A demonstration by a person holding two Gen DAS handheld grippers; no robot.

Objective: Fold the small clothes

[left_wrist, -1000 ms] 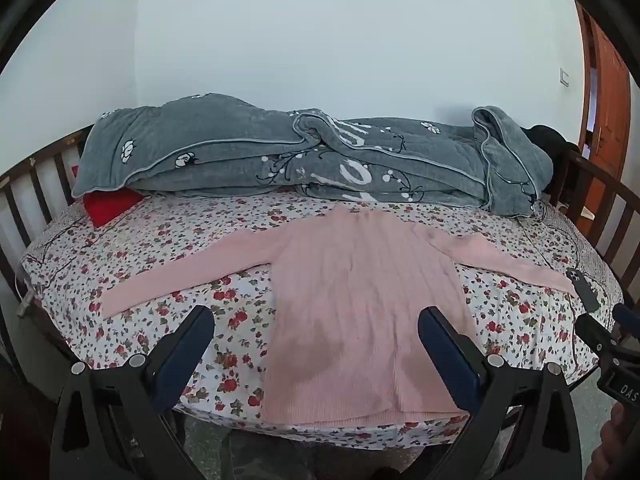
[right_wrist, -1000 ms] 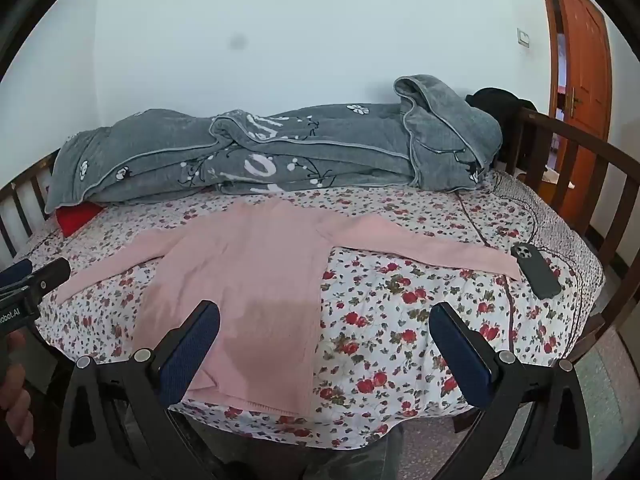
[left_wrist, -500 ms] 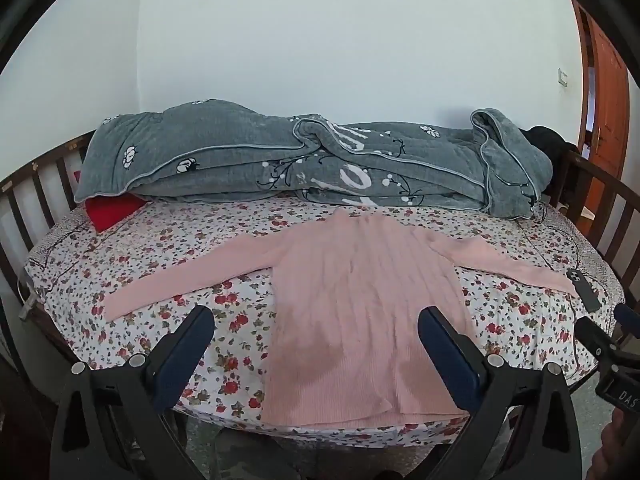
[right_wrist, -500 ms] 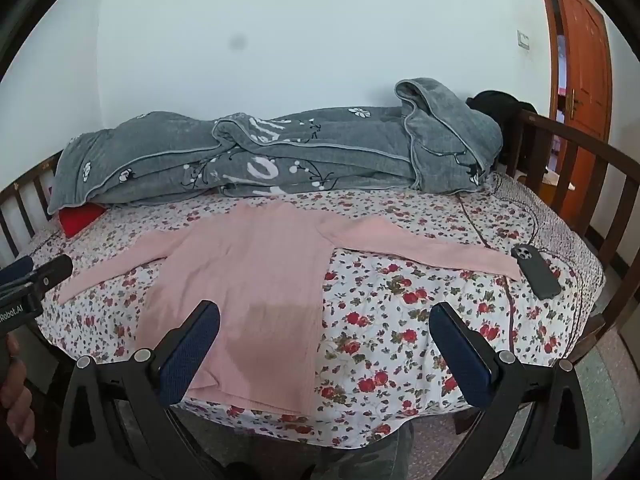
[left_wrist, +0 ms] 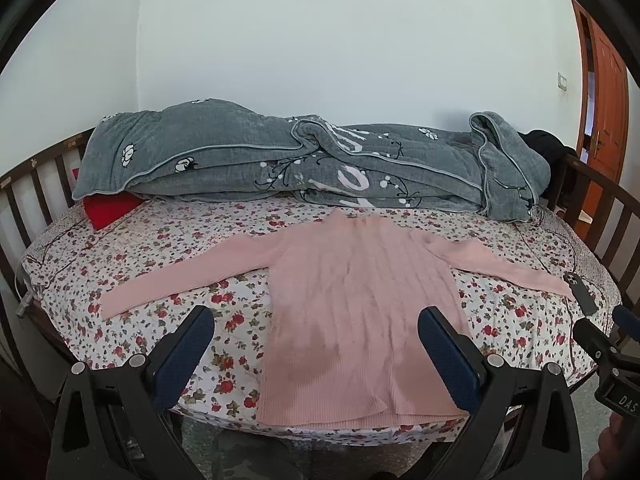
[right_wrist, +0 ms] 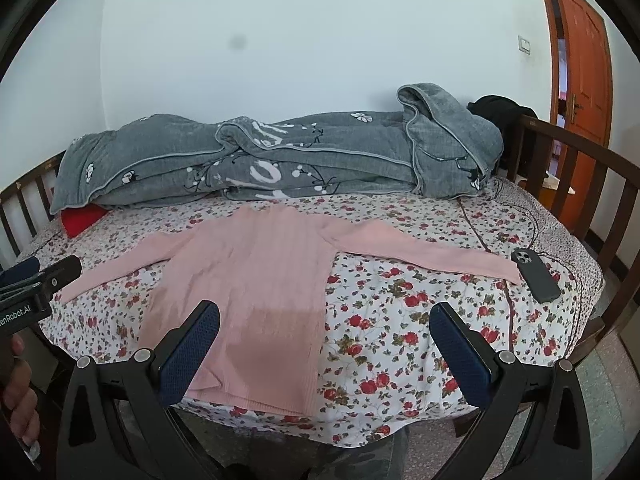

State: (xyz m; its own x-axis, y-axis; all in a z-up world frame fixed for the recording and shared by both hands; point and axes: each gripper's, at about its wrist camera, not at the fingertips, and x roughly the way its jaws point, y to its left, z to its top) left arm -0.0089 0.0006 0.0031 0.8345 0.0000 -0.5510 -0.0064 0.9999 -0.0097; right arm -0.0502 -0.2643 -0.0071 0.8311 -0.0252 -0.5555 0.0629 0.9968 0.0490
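Floral bedsheet [left_wrist: 132, 264] carries the pink sweater [left_wrist: 360, 304] spread flat, unfolded; my left gripper [left_wrist: 316, 344] and right gripper [right_wrist: 326, 340] hover wide open, empty. Next, I'd pinch a sleeve.

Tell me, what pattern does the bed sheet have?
Small red flowers on white bed sheet, clearest in the right wrist view.

Pink sweater [right_wrist: 256, 280] flat on bed [right_wrist: 420, 320], right claw [right_wrist: 326, 344] agape

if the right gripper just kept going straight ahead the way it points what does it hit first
Probably the floral bedsheet, just right of the pink ribbed sweater's body and below its outstretched sleeve. The open right gripper frames that patch, though depth is hard to judge in the fisheye view.
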